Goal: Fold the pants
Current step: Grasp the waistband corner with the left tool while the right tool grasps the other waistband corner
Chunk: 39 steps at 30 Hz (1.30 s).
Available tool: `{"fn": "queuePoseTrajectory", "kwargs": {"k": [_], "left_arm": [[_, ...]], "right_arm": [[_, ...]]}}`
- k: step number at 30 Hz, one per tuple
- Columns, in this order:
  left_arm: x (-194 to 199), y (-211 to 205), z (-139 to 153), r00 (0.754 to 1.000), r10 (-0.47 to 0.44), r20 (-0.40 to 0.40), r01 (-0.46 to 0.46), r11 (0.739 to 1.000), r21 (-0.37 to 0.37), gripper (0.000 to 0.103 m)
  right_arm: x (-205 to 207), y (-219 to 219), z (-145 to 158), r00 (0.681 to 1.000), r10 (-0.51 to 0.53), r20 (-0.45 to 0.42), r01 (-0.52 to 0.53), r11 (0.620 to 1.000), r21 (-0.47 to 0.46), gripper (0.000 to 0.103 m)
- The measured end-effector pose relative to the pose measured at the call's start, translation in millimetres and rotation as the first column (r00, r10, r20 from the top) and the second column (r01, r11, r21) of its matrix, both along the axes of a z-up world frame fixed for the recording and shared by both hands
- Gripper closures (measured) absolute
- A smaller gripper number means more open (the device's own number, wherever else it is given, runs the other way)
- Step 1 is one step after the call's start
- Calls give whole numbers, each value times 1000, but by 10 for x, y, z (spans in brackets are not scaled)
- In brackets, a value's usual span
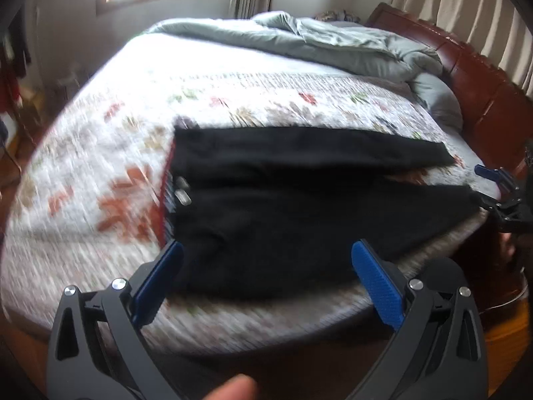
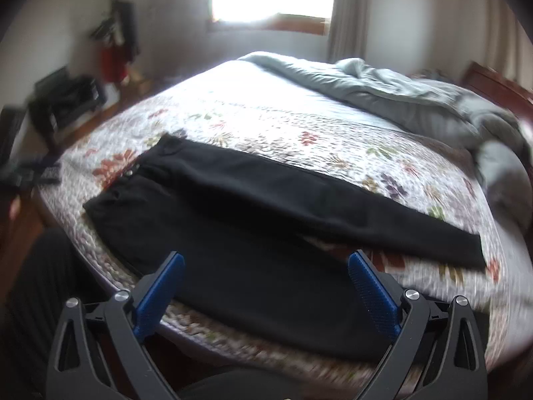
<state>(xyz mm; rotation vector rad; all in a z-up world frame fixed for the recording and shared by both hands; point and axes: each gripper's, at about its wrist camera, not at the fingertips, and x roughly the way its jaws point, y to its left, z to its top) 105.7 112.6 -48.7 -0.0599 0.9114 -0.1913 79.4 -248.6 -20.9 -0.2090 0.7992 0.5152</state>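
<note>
Black pants (image 2: 253,220) lie flat mid-frame on the floral bedspread (image 2: 333,133). Left gripper (image 1: 266,276) and right gripper (image 2: 266,283) both hang spread wide at the bottom, holding nothing.

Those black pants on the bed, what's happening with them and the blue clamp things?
A person is about to fold the black pants, spread flat with legs apart on the floral quilted bedspread. The left hand-held gripper and right hand-held gripper are both open, hovering near the pants' near edge. Neither grips fabric yet, and no fold is made.
</note>
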Motion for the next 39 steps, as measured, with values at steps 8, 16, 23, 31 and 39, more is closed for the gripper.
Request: {"fn": "queuePoseTrajectory", "kwargs": {"k": [8,16,23,31,39], "left_arm": [[1437,699,-380,990,31,-137,-32,999,-1,3],[2726,1050,-992,966,8,-258,-32,995,-92,3],[3264,970,-1451,929,-84,-362,32,989,-146,4],[3387,863,-1638,901,-159,-403,110,984,-142,5],[3451,928,-1637,902,-163,-399,119,984,-134,24]], "right_arm": [[1236,227,-145,963,159,-216,-175,983,-58,4],[2392,374,-489,885,206,-418,-241,970,-33,4],[3076,493,-776,838,232,-494,-305,950,-72,4],[3531,571,-1249,765,253,-592,-387,916,-108,4],[3732,547,-1574,667,260,-698,-429,900,-74,4]]}}
